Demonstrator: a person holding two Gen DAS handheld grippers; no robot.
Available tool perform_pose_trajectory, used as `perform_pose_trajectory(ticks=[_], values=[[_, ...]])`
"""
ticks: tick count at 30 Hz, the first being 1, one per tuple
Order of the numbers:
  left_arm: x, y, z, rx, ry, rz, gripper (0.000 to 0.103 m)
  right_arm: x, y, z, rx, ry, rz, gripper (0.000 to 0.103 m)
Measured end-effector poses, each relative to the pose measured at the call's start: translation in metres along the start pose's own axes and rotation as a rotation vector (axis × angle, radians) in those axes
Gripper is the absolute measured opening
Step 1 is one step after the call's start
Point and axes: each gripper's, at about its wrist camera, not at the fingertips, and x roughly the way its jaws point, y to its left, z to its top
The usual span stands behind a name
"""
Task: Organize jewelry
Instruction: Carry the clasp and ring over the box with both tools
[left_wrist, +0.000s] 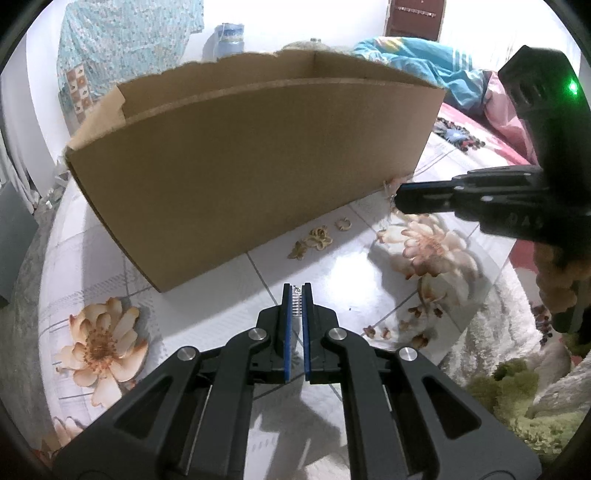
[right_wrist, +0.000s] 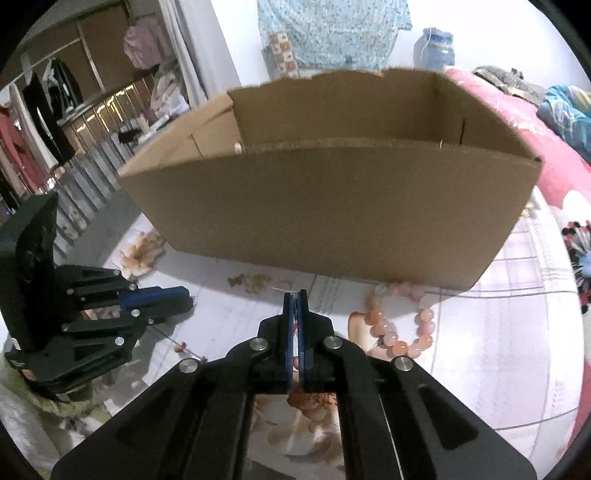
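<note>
Jewelry lies scattered on a flower-printed white cloth (left_wrist: 207, 295) in front of an open cardboard box (left_wrist: 258, 162). In the left wrist view, the left gripper (left_wrist: 296, 295) has its blue-padded fingers drawn almost together around a small silvery beaded piece (left_wrist: 295, 301), seen as a short row of pale beads between the pads; the box stands beyond the fingertips at 12 o'clock. Gold-coloured earrings (left_wrist: 314, 238) lie on the cloth at about 1 o'clock from those fingertips, near the foot of the box and apart from the gripper. The right gripper (left_wrist: 400, 197) reaches in from 3 o'clock, its tip near the box's lower corner with something pale and thin at it, too blurred to name. In the right wrist view, the right gripper (right_wrist: 295, 295) has its fingers nearly touching, a thin pale thread-like piece showing at the tips; what it is cannot be told. A bracelet of pink and orange beads (right_wrist: 400, 321) lies on the cloth at 3 o'clock from those fingertips, just beside the box's front wall (right_wrist: 332, 214) and clear of the gripper. The left gripper (right_wrist: 184, 297) sits at 9 o'clock, its blue-padded fingers pointing toward the middle of the cloth.
</note>
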Motion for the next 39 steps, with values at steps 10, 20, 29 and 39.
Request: perform_pose_trajectory(ticks=[10,20,29,39], values=[[-0.073,-0.003,0.039,-0.011,-0.172,-0.065,0.004,-0.068,0.012,0.039,-0.047,-0.226,0.096,0.002],[-0.068,0.016,0.138,-0.021,-0.182,-0.155,0.004,-0.062,-0.020,0.125,-0.052,-0.220,0.217,0.002],[0.034,0.027,0.183,-0.102,0.062,-0.182,0.004,0.023,-0.054,0.158,-0.020,0.032,0.160,0.002],[0.068,0.025,0.195,-0.173,0.117,-0.222,0.005,0.027,-0.071,0.160,-0.028,0.016,0.083,0.004]])
